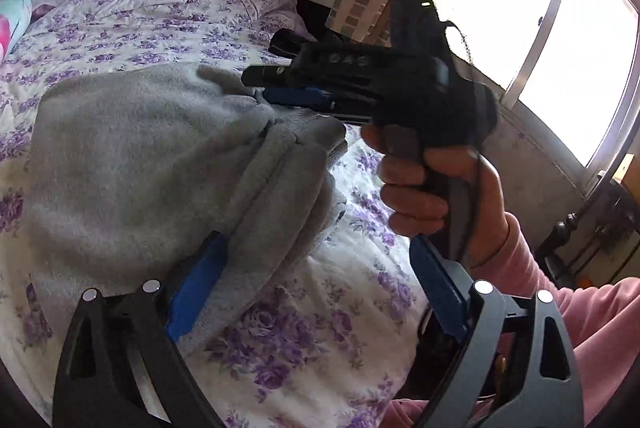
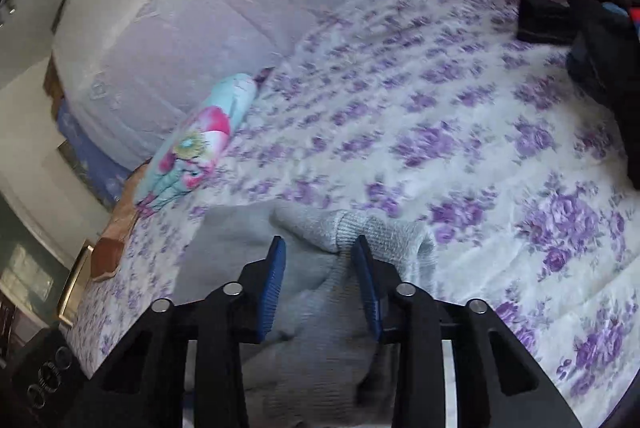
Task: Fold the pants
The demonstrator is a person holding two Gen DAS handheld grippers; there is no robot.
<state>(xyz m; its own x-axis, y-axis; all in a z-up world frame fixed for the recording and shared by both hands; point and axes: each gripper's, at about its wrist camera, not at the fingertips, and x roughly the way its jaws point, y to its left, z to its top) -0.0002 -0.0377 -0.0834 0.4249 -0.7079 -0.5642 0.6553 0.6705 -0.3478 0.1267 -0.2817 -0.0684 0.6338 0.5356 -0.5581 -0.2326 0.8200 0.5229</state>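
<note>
Gripping the ribbed cuff of the grey pants (image 2: 320, 308), the right gripper (image 2: 320, 260) has its blue pads narrowed around the bunched cloth at 6 o'clock. The left gripper (image 1: 316, 280) stands wide apart, holding nothing, one pad beside the fabric. The pants lie heaped on the floral bedspread (image 1: 312, 340). I judge a fold is starting; next the left must catch the other edge.

Pants (image 1: 132, 156) lie on the bed (image 1: 320, 328). Right gripper (image 2: 320, 248) sits at their ribbed end; left gripper (image 1: 316, 268) at their near edge. Pillow (image 2: 200, 140) beyond, left; headboard cushion (image 2: 180, 8) behind.
</note>
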